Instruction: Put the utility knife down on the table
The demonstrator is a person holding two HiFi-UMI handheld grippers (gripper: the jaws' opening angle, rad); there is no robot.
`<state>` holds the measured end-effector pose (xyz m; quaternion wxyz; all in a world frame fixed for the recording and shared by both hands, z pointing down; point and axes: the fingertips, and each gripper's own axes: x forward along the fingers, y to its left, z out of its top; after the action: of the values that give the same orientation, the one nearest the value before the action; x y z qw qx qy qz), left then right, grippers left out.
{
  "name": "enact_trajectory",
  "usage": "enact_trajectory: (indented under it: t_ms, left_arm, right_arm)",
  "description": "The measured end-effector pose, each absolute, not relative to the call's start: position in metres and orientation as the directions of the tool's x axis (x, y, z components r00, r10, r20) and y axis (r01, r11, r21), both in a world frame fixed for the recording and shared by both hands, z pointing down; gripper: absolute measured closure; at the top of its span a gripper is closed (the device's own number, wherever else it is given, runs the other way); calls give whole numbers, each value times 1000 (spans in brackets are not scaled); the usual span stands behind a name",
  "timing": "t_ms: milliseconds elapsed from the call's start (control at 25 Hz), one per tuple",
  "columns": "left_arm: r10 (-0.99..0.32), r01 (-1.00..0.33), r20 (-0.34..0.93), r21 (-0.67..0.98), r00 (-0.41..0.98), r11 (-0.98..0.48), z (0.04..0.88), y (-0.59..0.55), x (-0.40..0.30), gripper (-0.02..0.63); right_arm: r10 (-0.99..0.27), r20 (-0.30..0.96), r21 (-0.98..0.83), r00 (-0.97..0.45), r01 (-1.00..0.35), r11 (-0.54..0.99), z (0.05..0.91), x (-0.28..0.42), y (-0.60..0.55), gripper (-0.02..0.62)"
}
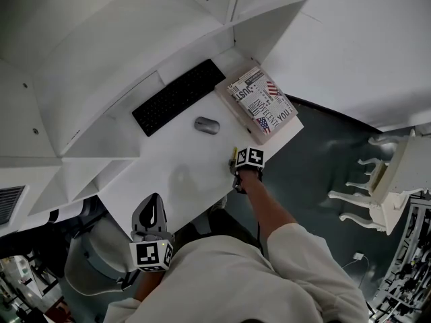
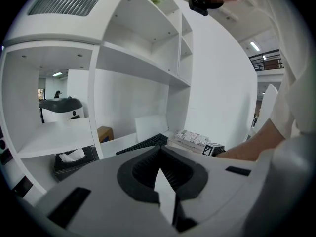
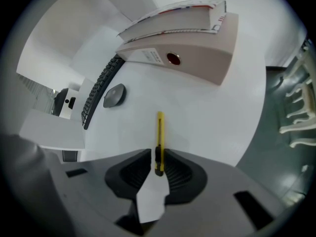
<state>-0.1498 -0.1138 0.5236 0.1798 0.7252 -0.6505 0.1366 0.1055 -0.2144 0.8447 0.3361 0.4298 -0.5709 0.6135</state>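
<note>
**Slim yellow plastic utility knife (image 3: 159,137) held over the white table (image 3: 212,112)**
It looks light, stiff and slick, best held by its rear body. The right gripper view, mid-frame, shows the right gripper (image 3: 159,159) with its jaws clamped there. The head view shows only a yellow sliver (image 1: 234,154) near the table edge, plus the left gripper (image 1: 152,215) at lower left, jaws together and empty.

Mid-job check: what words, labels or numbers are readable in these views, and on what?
"JUST": on the book cover, head view.
"YOU": same cover, near its right corner.
Rest of the cover print: too small to read.
Label on the binder: blurred, unreadable.
Keyboard keys: too small.
Knife: no print visible.
</note>
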Motion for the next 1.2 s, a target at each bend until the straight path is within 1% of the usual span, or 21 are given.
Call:
enact_trajectory:
  t_ms: [240, 440, 760, 1200]
  left_arm:
    - [-897, -992, 425, 83, 122, -95, 522, -113, -148, 606]
    - [-901, -990, 411, 86, 137, -111, 518, -112, -146, 606]
    - [-907, -981, 375, 90, 191, -169, 509, -117, -137, 606]
    - [-907, -964, 327, 84, 265, -251, 494, -125, -126, 605]
  right_arm:
    - [-109, 912, -406, -396, -909, -96, 841, 107, -216, 506]
    - [-163, 912, -389, -376, -919, -59, 826, 111, -222, 506]
    - [-302, 886, -366, -351, -931, 7, 780, 124, -235, 506]
    - [-504, 801, -323, -322, -942, 88, 702, 139, -245, 508]
